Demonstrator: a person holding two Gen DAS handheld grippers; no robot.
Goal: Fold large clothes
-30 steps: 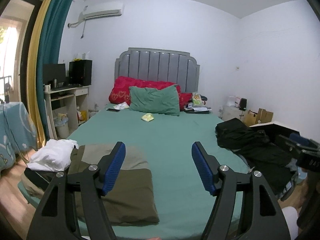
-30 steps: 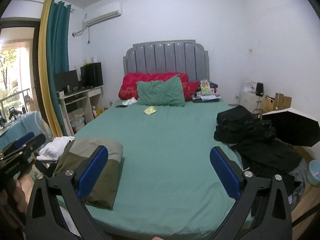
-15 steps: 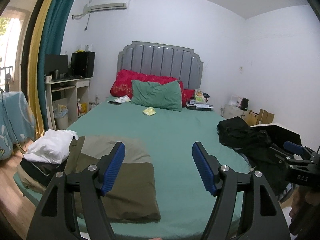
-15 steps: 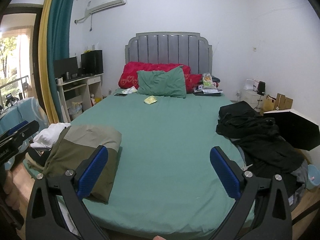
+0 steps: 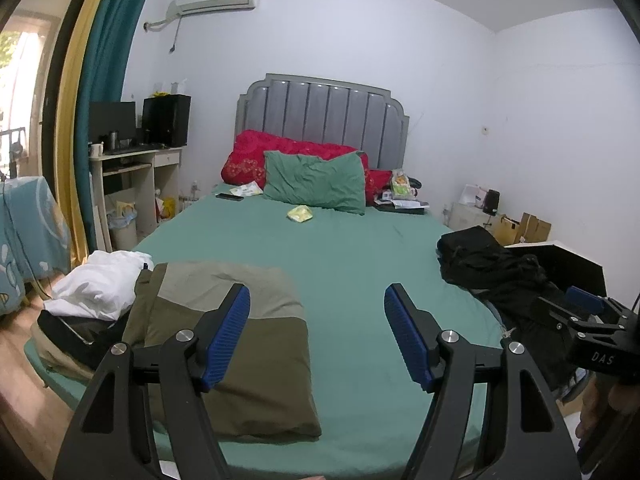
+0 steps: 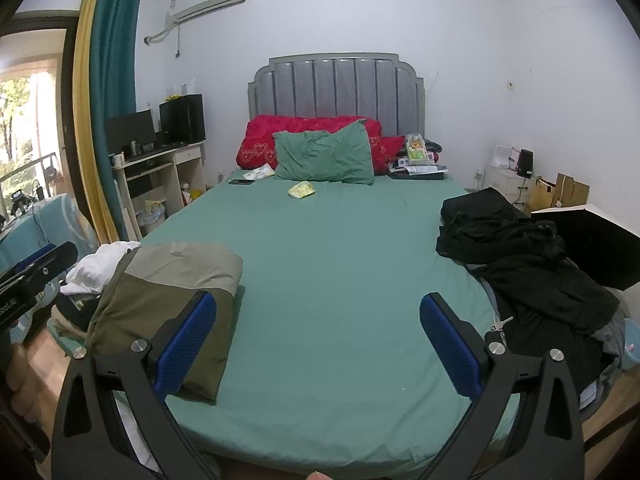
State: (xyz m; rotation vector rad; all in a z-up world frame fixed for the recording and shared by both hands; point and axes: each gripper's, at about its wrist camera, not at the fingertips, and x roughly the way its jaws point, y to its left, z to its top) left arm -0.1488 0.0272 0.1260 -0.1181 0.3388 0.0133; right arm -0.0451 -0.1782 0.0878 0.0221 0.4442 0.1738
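A folded olive and grey garment (image 5: 224, 332) (image 6: 168, 304) lies on the near left part of the green bed (image 5: 352, 256) (image 6: 328, 264). A heap of black clothes (image 5: 492, 276) (image 6: 520, 264) lies on the bed's right side. A white garment (image 5: 100, 280) (image 6: 100, 264) sits on a dark pile at the left corner. My left gripper (image 5: 318, 312) hangs open above the near bed, with its left finger over the olive garment and nothing between the blue pads. My right gripper (image 6: 318, 328) is open and empty too, over the bare sheet.
A green pillow (image 5: 316, 182) and red bedding (image 5: 248, 160) lean on the grey headboard, with a small yellow packet (image 5: 300, 214) in front. A desk (image 5: 132, 176) stands left of the bed. A black open umbrella (image 6: 592, 244) and boxes (image 6: 560, 192) sit to the right.
Both grippers have sunk a little toward the bed, so the bed and clothes sit higher in view. Both stay open and empty.
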